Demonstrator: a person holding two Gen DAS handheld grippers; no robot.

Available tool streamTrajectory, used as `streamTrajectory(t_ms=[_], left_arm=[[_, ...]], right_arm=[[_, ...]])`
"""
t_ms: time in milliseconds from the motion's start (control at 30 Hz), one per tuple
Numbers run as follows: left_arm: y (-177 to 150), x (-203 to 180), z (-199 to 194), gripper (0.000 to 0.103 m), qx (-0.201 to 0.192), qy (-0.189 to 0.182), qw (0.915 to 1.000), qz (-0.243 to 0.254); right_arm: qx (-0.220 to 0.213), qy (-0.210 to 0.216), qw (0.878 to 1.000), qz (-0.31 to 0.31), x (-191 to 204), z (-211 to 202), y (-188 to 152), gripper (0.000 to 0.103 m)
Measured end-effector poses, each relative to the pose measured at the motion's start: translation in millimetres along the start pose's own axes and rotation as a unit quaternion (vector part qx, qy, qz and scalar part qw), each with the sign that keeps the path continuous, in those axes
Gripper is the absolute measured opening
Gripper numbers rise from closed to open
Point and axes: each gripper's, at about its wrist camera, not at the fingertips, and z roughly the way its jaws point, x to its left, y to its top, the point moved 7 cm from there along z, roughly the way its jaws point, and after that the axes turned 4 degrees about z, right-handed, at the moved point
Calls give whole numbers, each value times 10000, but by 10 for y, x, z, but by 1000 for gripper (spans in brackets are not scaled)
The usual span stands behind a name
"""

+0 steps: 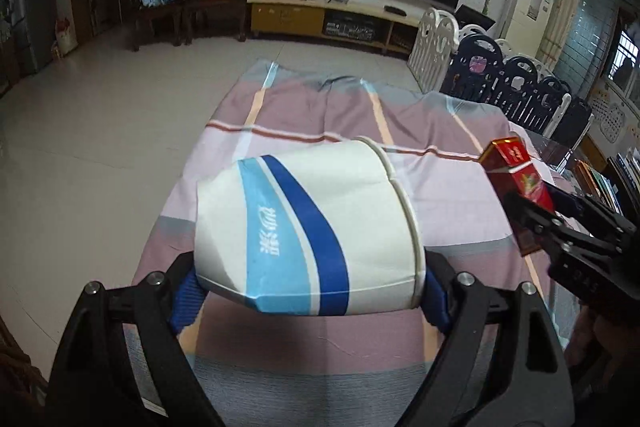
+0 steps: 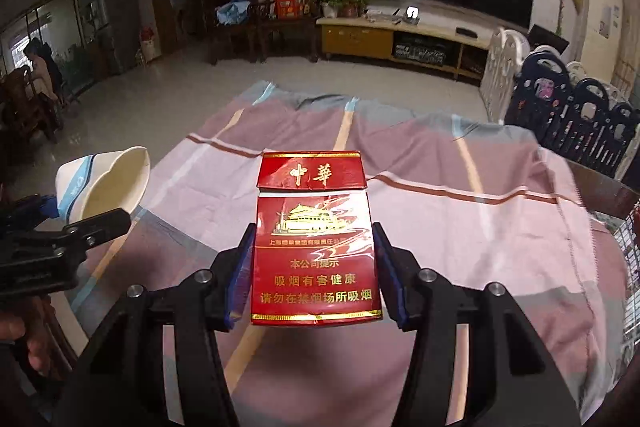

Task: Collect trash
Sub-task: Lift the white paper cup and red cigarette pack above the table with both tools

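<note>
Paper cup (image 1: 308, 231) clamped sideways in left gripper (image 1: 310, 281), crushed; red cigarette pack (image 2: 316, 247) pinched in right gripper (image 2: 316, 281). Both above striped cloth (image 2: 480, 227). Keep squeeze steady, carry level; no bin visible.

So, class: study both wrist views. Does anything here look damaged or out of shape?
Yes. The paper cup in the left gripper is squashed, its rim pinched to a spout. The red cigarette pack in the right gripper has its lid flipped open. The striped cloth is wrinkled at its far edge.
</note>
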Motion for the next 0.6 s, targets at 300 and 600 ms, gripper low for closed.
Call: streamTrajectory(t_ms=[300, 600], left_arm=[[-159, -1110, -787, 86, -808, -425, 9952, 366], [-254, -1478, -656, 86, -763, -520, 9941, 570]], right_arm=[[-893, -437, 9893, 1071, -843, -1638, -725, 55], [-968, -429, 9826, 1523, -1251, -1771, -834, 55]])
